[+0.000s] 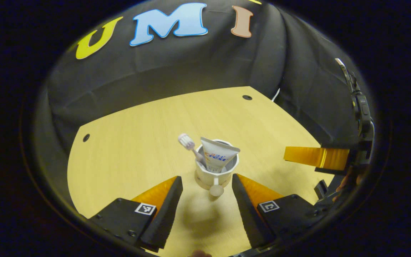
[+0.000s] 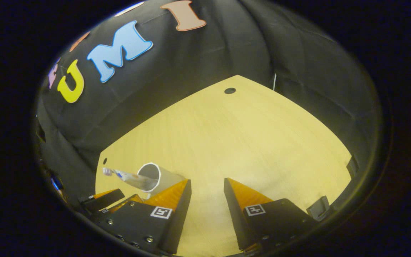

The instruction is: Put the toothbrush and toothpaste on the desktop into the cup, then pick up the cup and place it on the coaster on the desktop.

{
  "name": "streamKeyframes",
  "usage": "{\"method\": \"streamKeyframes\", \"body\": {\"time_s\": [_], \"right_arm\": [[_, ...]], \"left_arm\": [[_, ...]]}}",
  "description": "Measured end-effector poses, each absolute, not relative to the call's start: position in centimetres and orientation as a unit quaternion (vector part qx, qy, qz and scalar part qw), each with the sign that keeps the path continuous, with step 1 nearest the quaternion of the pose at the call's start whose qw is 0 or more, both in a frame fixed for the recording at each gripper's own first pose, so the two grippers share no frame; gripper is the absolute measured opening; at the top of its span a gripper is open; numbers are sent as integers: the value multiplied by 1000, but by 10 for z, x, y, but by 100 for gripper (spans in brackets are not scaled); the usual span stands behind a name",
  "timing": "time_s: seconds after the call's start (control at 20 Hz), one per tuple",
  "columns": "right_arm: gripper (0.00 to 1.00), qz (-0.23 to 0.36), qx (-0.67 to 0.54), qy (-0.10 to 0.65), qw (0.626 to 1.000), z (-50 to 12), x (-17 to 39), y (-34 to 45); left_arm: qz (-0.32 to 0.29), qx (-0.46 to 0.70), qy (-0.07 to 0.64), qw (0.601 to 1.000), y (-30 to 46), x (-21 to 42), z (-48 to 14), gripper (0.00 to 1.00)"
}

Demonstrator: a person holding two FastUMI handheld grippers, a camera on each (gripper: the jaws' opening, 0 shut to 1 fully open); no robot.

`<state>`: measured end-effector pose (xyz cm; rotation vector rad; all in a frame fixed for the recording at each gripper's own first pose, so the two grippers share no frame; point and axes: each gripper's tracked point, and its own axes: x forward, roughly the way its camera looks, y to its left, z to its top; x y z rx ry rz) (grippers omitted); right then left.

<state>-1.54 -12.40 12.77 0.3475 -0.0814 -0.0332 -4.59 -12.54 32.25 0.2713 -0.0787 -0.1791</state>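
Left gripper view: the left gripper (image 1: pixel 207 185) is seen with its fingers spread wide, one on each side of the cup (image 1: pixel 217 167), nothing pressed between them.
Cup: upright on the desktop (image 1: pixel 137 142), standing on a pale round disc judged to be the coaster (image 1: pixel 216 185); contact with either finger cannot be confirmed.
Cup contents: the toothpaste (image 1: pixel 218 155) is held cap-down with its flat end above the rim; the toothbrush (image 1: pixel 191 146) is leaned against the rim, bristle head up.
Right gripper: seen at the right edge of the left gripper view (image 1: pixel 316 157), well apart from the cup; in the right gripper view its fingers (image 2: pixel 177 200) are parted wide over bare desktop, nothing gripped.
Right gripper view, cup: seen low on the left (image 2: pixel 155 176), the toothbrush head (image 2: pixel 107 171) sticking out past its rim.
Done: both items are judged loaded, and the cup appears placed on the coaster.
Left: at most the left gripper's retreat is judged to be outstanding.
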Motion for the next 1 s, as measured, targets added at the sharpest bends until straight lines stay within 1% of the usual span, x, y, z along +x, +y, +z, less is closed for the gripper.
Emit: {"method": "streamKeyframes", "body": {"time_s": [0.05, 0.25, 0.3, 0.45, 0.5, 0.55, 0.6, 0.65, 0.75, 0.8, 0.9, 0.95, 1.0], "right_arm": [[59, -11, 164, -43, 986, 131, -17, -117], [59, 13, 119, -72, 990, 152, -33, -84], [59, 19, 104, -85, 991, 160, -40, -76], [59, 38, 64, -128, 989, 192, -63, -49], [59, 49, 56, -140, 987, 200, -71, -39], [59, 58, 51, -152, 985, 210, -79, -30], [59, 64, 45, -165, 983, 221, -88, -23], [59, 67, 36, -180, 981, 231, -97, -18], [59, 68, 14, -215, 974, 250, -118, -7], [59, 67, -2, -233, 970, 258, -131, -2], [59, 60, -31, -271, 960, 279, -155, 8], [59, 58, -41, -290, 954, 289, -167, 13], [59, 56, -49, -307, 949, 297, -179, 17]], "left_arm": [[-86, 128, -49, 987, -121, -56, 327, 93], [-72, 93, -102, 988, -97, -95, 357, 92], [-67, 85, -118, 987, -88, -109, 366, 86], [-51, 62, -170, 982, -64, -143, 399, 86], [-48, 56, -188, 979, -57, -155, 408, 93], [-47, 50, -206, 976, -51, -167, 418, 86], [-43, 46, -223, 973, -43, -183, 427, 88], [-38, 44, -238, 969, -36, -197, 436, 90], [-26, 44, -273, 961, -25, -223, 460, 90], [-20, 47, -290, 956, -22, -238, 473, 86], [-15, 58, -320, 945, -20, -266, 489, 90], [-11, 64, -335, 940, -19, -277, 495, 85], [-8, 68, -348, 935, -18, -291, 501, 90]]}}
